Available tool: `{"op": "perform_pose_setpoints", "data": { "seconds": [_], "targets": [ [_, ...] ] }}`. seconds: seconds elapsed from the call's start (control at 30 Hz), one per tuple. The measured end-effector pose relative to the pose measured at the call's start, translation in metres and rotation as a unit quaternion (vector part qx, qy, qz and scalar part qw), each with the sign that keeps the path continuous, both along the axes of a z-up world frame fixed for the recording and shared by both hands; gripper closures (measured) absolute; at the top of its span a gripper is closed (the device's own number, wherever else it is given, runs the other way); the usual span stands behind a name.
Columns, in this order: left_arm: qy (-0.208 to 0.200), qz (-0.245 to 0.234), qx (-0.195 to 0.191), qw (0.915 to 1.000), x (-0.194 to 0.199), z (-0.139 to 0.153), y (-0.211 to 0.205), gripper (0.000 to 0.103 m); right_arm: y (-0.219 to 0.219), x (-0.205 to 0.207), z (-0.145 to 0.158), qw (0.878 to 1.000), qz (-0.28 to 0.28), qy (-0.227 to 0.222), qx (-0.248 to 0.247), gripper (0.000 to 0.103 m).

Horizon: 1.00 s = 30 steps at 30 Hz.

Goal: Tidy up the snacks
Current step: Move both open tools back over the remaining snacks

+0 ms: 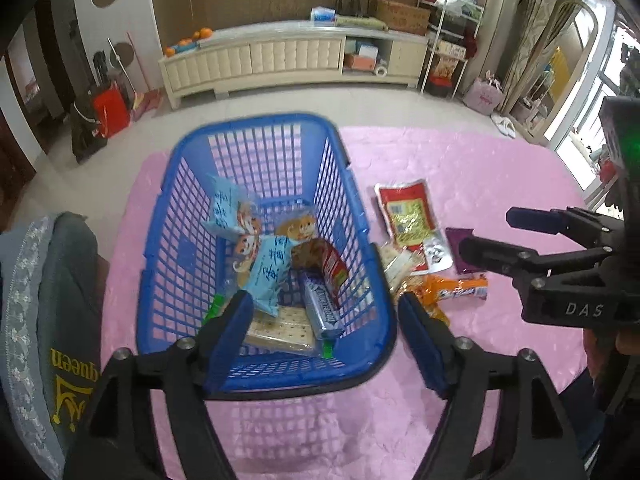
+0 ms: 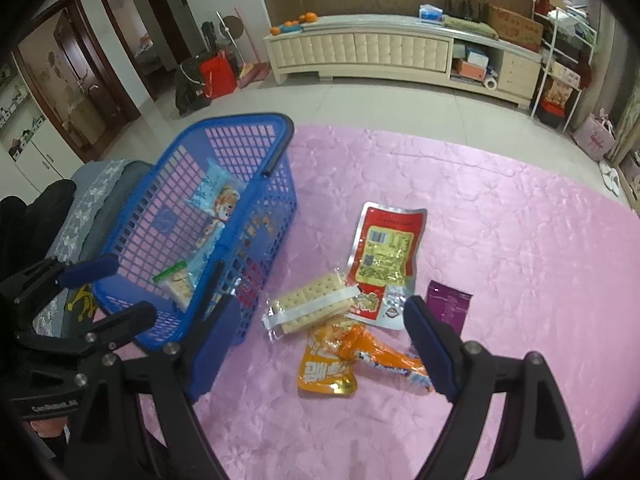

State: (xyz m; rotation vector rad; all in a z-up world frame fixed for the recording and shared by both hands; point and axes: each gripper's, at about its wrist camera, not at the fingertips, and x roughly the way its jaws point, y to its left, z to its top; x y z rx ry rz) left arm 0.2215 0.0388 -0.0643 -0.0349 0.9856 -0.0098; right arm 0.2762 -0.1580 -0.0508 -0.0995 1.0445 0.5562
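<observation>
A blue plastic basket point(image 1: 260, 120) stands on the pink cloth point(image 2: 520, 280). Inside lie light blue packets point(image 1: 264, 268), a red-brown packet point(image 1: 324, 260), a silver-blue bar point(image 1: 324, 312) and a cracker pack point(image 1: 280, 332). My left gripper point(image 1: 324, 340) hangs open above the basket's near end, with nothing held. To the right of the basket lie a red pouch point(image 2: 386, 252), a cracker pack point(image 2: 312, 308), an orange packet point(image 2: 326, 372), an orange sausage stick point(image 2: 392, 360) and a purple packet point(image 2: 448, 306). My right gripper point(image 2: 324, 344) is open over the orange packets, empty.
A grey garment with lace trim and a yellow print point(image 1: 40, 300) lies at the cloth's left edge beside the basket. Tiled floor lies beyond the cloth, with a cream cabinet point(image 1: 288, 56) along the far wall. Bags point(image 2: 216, 72) stand at the back left.
</observation>
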Motion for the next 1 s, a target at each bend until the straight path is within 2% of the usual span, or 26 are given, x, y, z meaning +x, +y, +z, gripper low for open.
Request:
{"op": "perform_pose_setpoints", "data": {
  "seconds": [0.17, 0.33, 0.73, 1.0],
  "targets": [
    [-0.018, -0.016, 0.005, 0.9997, -0.012, 0.016, -0.018, 0.022, -0.018, -0.01, 0.016, 1.0, -0.006, -0.013, 0.004, 0.016],
    [-0.025, -0.033, 0.005, 0.9991, -0.017, 0.021, -0.04, 0.022, -0.039, -0.019, 0.022, 1.0, -0.015, -0.019, 0.003, 0.016],
    [-0.011, -0.065, 0.006, 0.9978, -0.011, 0.006, -0.087, 0.022, -0.09, -0.021, 0.008, 0.999, -0.04, -0.006, -0.005, 0.016],
    [0.006, -0.066, -0.016, 0.9977, -0.018, -0.02, -0.106, 0.022, -0.107, -0.028, -0.015, 1.0, -0.005, 0.003, -0.018, 0.016]
  ]
}}
